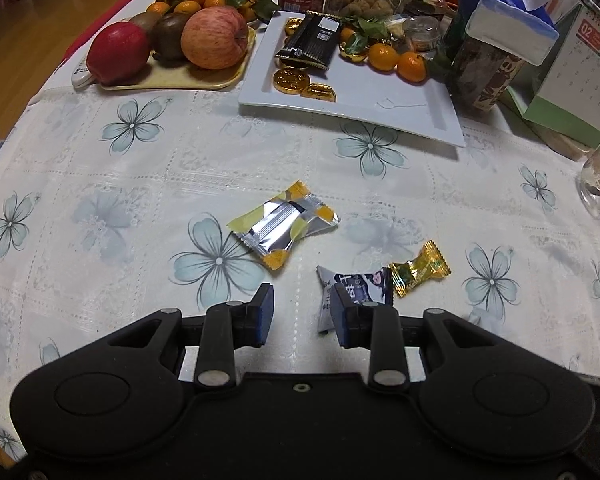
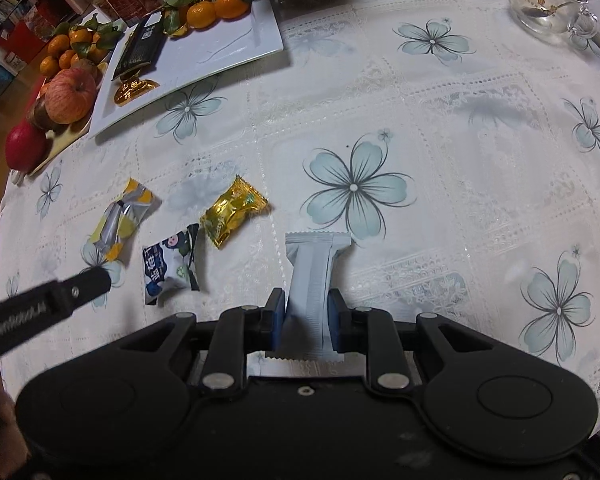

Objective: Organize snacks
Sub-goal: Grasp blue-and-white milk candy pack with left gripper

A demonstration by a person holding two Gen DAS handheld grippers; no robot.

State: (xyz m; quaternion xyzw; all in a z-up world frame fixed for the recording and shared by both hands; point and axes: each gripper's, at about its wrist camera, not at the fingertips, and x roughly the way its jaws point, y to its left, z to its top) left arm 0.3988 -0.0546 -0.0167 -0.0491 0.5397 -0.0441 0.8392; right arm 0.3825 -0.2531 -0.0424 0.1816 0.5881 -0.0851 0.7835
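Observation:
Three wrapped snacks lie on the flowered tablecloth: a silver-and-yellow packet (image 1: 284,224) (image 2: 122,218), a blue-and-white packet (image 1: 360,286) (image 2: 170,268) and a gold candy (image 1: 418,268) (image 2: 232,210). My left gripper (image 1: 302,312) is open and empty, its right finger over the blue-and-white packet's edge. My right gripper (image 2: 306,316) is shut on a pale grey snack bar (image 2: 314,276), held just above the cloth. The white rectangular plate (image 1: 380,100) (image 2: 228,48) at the back holds a black packet (image 1: 312,40), gold coins (image 1: 290,80) and tangerines (image 1: 396,60).
A yellow tray (image 1: 172,82) with apples and kiwis sits back left, with tangerines behind it. Jars, a tissue box (image 1: 504,4) and a calendar (image 1: 572,76) crowd the back right. A glass cup with a spoon (image 2: 548,4) stands at the right. The left gripper's arm (image 2: 48,304) shows in the right view.

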